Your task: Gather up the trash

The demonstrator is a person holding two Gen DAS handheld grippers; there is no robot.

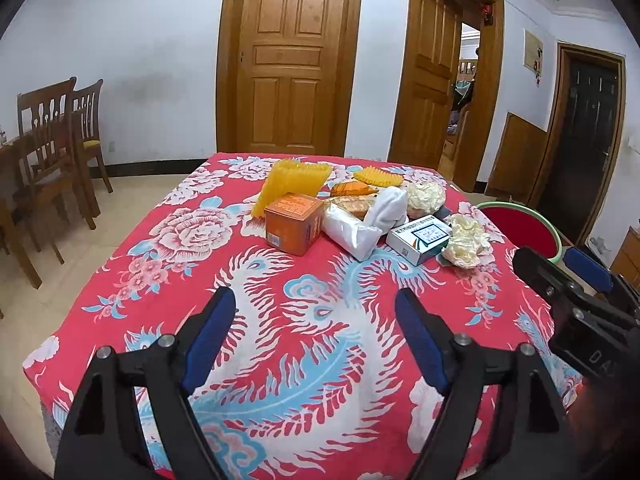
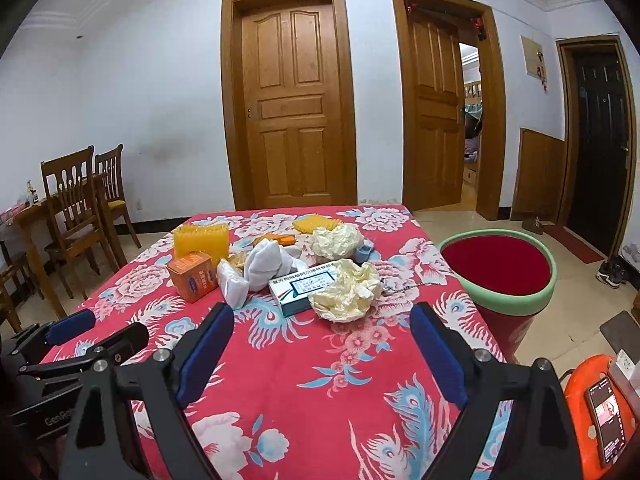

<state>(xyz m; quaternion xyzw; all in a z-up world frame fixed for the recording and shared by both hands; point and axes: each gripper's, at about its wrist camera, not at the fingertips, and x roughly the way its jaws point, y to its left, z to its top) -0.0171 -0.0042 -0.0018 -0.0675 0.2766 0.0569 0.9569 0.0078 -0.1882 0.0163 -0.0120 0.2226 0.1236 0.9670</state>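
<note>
A heap of trash lies at the far middle of the red flowered tablecloth (image 1: 280, 340): an orange carton (image 1: 294, 224) (image 2: 192, 276), a white and blue box (image 1: 418, 238) (image 2: 304, 286), crumpled cream paper (image 1: 466, 242) (image 2: 346, 292), a white plastic wrap (image 1: 360, 228) (image 2: 256, 268) and yellow bubble wrap (image 1: 292, 184) (image 2: 200, 240). A red bin with a green rim (image 2: 500, 268) (image 1: 520, 228) stands off the table's right edge. My left gripper (image 1: 316, 296) hovers open over the near cloth, short of the heap, holding nothing. To its right, my right gripper (image 2: 322, 310) is open and holds nothing.
Wooden chairs (image 1: 60, 140) and a side table stand on the floor at the left. An orange stool (image 2: 580, 400) with a phone (image 2: 606, 416) on it is near the right gripper. Closed and half-open wooden doors line the far wall.
</note>
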